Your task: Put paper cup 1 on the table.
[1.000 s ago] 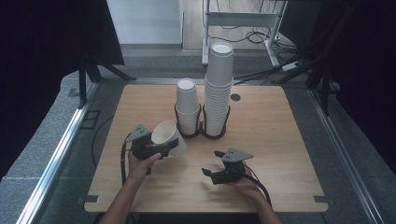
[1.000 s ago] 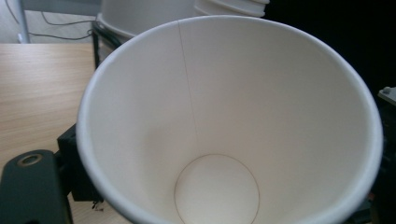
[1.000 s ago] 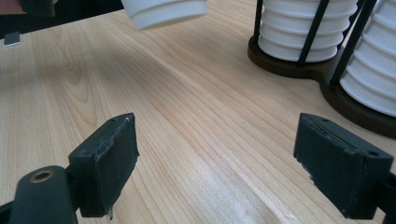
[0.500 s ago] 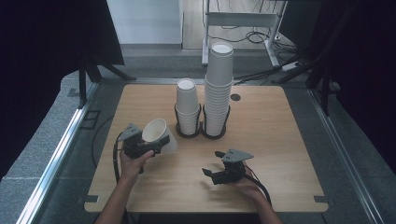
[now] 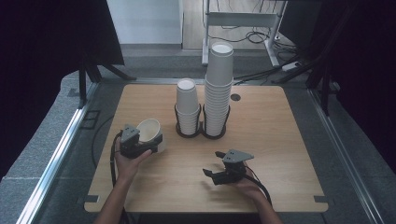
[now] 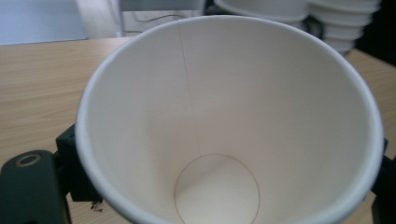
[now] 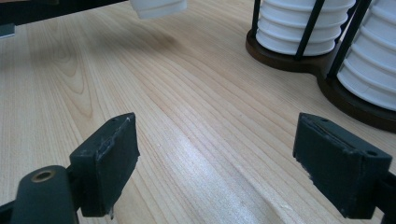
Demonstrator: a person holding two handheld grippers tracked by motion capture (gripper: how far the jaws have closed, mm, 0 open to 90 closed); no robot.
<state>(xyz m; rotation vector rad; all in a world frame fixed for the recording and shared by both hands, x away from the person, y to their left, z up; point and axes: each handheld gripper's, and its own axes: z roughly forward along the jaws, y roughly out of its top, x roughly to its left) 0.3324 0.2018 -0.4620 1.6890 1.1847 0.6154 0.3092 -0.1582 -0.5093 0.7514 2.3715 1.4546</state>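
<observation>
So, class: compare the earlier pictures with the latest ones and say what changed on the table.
The left gripper, gripping the white paper cup, carried it leftwards, away from the two cup stacks; its jaws have just been opening slightly. The right gripper stayed open and still.

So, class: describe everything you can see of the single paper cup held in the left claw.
The paper cup is plain white, seemingly thin card, with a rolled rim, one straight side seam and a round flat base. It is empty and tapers toward the base. The left claw grips its sides, tilting its mouth up and toward the person, above the table's left part, apart from the stacks.
</observation>
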